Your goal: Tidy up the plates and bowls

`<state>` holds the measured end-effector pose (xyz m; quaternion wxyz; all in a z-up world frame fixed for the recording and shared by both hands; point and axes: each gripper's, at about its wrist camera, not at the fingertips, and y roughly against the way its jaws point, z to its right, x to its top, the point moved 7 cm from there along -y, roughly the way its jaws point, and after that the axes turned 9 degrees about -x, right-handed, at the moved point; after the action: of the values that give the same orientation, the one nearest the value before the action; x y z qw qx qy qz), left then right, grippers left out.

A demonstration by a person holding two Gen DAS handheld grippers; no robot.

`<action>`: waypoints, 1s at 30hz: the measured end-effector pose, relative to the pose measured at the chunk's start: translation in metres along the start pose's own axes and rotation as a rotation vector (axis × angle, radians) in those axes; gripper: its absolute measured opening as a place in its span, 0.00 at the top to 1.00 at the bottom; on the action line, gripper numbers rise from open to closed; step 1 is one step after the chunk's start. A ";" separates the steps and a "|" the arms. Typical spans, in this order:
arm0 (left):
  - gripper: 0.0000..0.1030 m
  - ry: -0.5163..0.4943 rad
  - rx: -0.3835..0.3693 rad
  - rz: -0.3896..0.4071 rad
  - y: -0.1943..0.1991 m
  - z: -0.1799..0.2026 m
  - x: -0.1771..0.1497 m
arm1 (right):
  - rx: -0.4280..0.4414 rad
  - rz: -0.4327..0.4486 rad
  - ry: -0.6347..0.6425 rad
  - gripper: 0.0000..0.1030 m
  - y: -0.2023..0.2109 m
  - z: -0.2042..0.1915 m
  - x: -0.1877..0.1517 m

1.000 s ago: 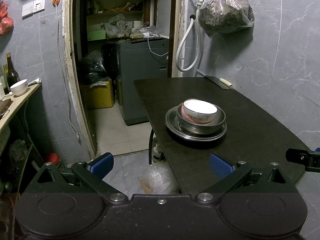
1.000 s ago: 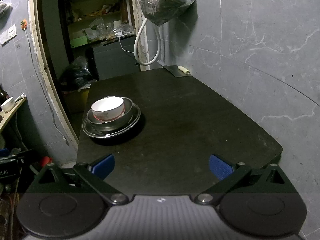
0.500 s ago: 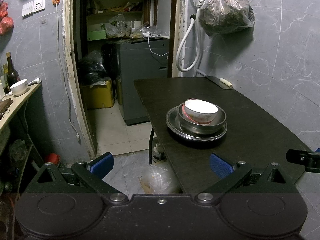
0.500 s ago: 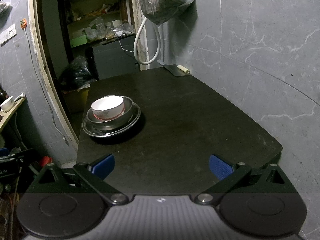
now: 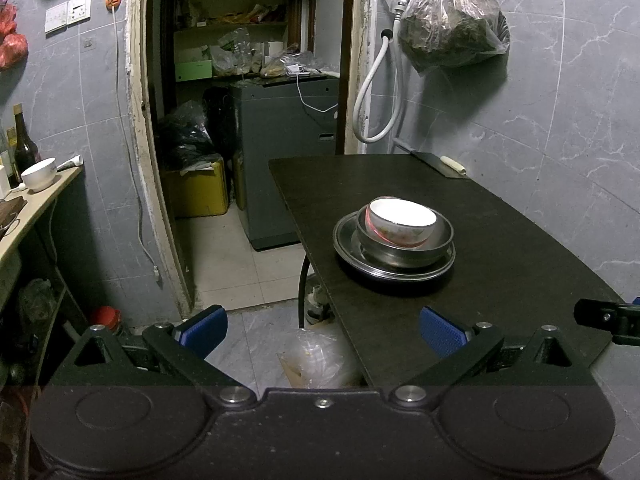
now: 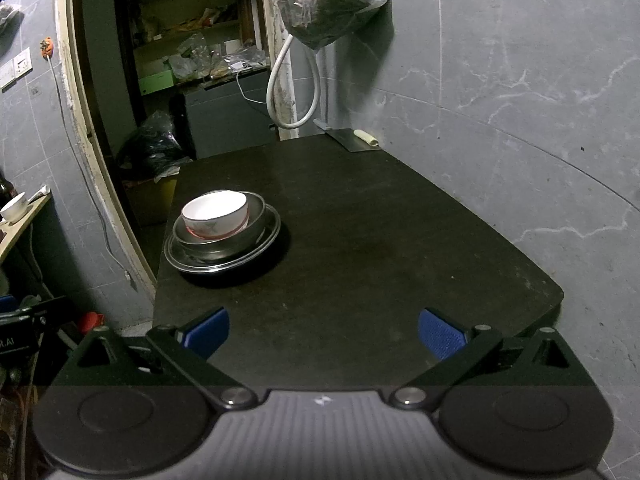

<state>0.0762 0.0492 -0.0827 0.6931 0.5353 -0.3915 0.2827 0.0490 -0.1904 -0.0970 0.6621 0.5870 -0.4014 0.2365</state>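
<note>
Left wrist view: left hand-held gripper (image 5: 322, 330) at bottom, blue pads apart, empty. Right of centre, on dark table (image 5: 500, 248): white bowl (image 5: 401, 224) nested in steel bowl (image 5: 404, 246) on steel plate (image 5: 394, 268).

Right wrist view: right hand-held gripper (image 6: 324, 330) at bottom, pads apart, empty. Same stack left of centre, near table's left edge.

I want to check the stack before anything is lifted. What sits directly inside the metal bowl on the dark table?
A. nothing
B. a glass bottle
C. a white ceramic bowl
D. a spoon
C: the white ceramic bowl is nested in the metal bowl, which stands on the metal plate.
</note>
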 end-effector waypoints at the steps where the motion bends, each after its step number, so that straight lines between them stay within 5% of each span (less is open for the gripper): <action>1: 0.01 0.000 0.000 0.000 0.000 0.000 0.000 | 0.000 0.000 0.000 0.00 0.000 0.000 0.000; 30: 0.01 -0.007 0.004 -0.010 -0.005 0.000 -0.005 | -0.011 0.002 -0.010 0.00 0.002 0.010 -0.005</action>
<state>0.0777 0.0476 -0.0895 0.6919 0.5396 -0.3909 0.2780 0.0424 -0.1985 -0.1000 0.6629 0.5843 -0.4067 0.2320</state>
